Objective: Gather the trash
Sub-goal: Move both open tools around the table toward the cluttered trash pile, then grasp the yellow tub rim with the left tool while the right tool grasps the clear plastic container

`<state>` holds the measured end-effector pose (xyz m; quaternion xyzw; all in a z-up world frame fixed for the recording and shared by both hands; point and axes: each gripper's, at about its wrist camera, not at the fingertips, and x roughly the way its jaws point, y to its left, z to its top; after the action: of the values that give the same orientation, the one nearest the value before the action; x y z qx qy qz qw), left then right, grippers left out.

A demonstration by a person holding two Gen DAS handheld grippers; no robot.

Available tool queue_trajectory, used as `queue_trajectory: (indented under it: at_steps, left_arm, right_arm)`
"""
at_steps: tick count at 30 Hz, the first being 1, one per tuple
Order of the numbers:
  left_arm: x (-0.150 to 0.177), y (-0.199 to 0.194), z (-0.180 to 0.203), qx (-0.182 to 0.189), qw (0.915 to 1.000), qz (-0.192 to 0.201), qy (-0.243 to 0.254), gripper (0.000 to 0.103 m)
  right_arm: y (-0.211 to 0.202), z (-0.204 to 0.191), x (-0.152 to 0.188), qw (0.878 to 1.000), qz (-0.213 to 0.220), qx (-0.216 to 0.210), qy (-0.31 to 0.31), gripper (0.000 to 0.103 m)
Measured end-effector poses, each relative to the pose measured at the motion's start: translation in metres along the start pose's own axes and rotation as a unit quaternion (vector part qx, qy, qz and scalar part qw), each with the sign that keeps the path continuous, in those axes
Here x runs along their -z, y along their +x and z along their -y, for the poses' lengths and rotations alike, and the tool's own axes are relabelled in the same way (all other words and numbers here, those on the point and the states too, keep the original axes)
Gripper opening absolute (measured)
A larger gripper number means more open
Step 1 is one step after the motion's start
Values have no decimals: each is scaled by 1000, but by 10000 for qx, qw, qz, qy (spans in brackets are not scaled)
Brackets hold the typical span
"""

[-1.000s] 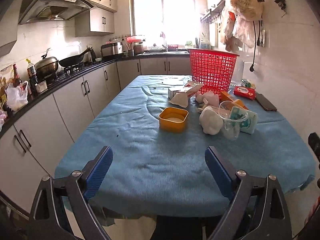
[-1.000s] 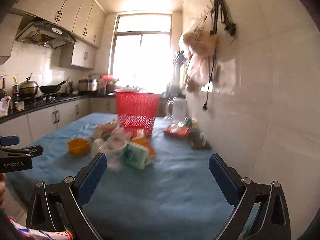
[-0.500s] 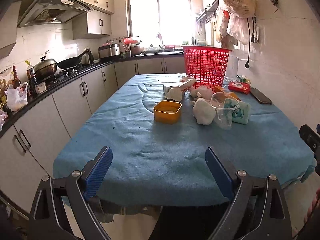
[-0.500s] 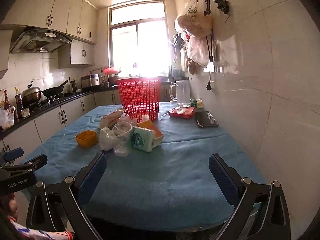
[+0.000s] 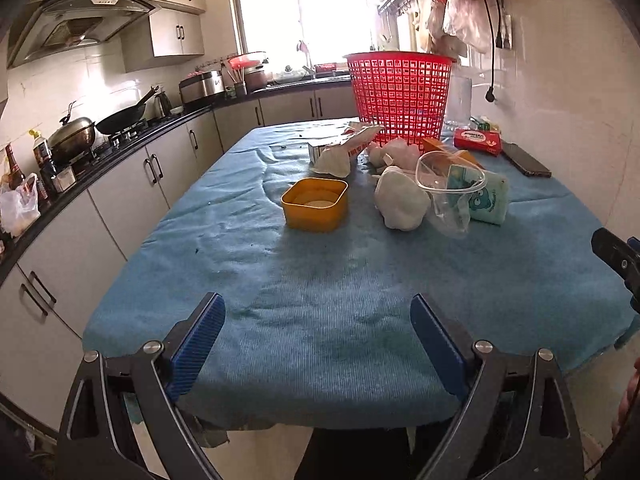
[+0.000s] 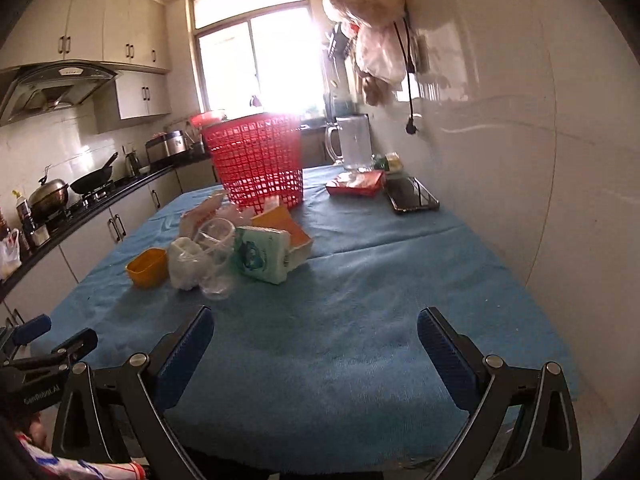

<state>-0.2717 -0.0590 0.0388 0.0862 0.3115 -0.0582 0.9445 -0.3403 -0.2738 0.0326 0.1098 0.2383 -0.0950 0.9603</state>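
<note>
Left wrist view first: my left gripper hangs over the near edge of the table, jaws spread wide with nothing between them but blue cloth. I've got the trash well ahead of the fingertips, all heaped in front of the red basket. Closest to me on the basket's near-left is the yellow tub, standing upright and apart from the rest. Right of the tub sits a white wad, touching a clear cup tipped on its side, and a tissue pack leans just behind that cup. A carton and more crumpled paper lie nearer the basket's foot. The red packet and the phone rest to the basket's right, by the wall.

Right wrist view now: my right gripper is likewise fully parted and holding nothing, low over the cloth. From here the pile lies ahead and left of my jaws, none of it between them; the cup is the nearest piece, the basket upright behind it, the tub at the pile's left end. I can see the left gripper's tip at the lower left edge.
</note>
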Motion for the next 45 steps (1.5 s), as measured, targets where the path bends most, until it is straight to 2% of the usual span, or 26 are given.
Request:
queue_trajectory:
  at_steps: [7,16,22,29,34,36,41,45]
  left_arm:
    - [-9,20,-14,76,9996,-227,-156,93]
    - [-19,25,-56,-516,9977,-74,-426,93]
    - [-33,34,-70,-542,9975,-53,-461,93]
    - [-67,61,-77,-341,9985,-105,-421,93]
    - [-95,92,-77,-87,9991,-310,-277,93]
    - [-105,108,-80,105,9983,-483,-319,93]
    - [-116,150,-86,724,9903,-1083,-486,93]
    - [-119,177,-91,1070,9812,-1444,-702,93]
  right_arm:
    - [25,2,-6,9995,-277,-64,119,103]
    - [47,-10,-14,9987,-427,-285,41,103]
    - [56,-14,-13,9978,-551,-370,-76,103]
    - [68,-15,-34,9960,-617,-636,-83,103]
    - [83,-23,-56,9913,-804,-1035,-107,103]
    - [89,-26,-64,9881,-909,-1243,-55,99]
    - [117,-36,-80,9666,-1555,-2022,228,71]
    - [144,-40,-84,9509,-2023,-2274,554,66]
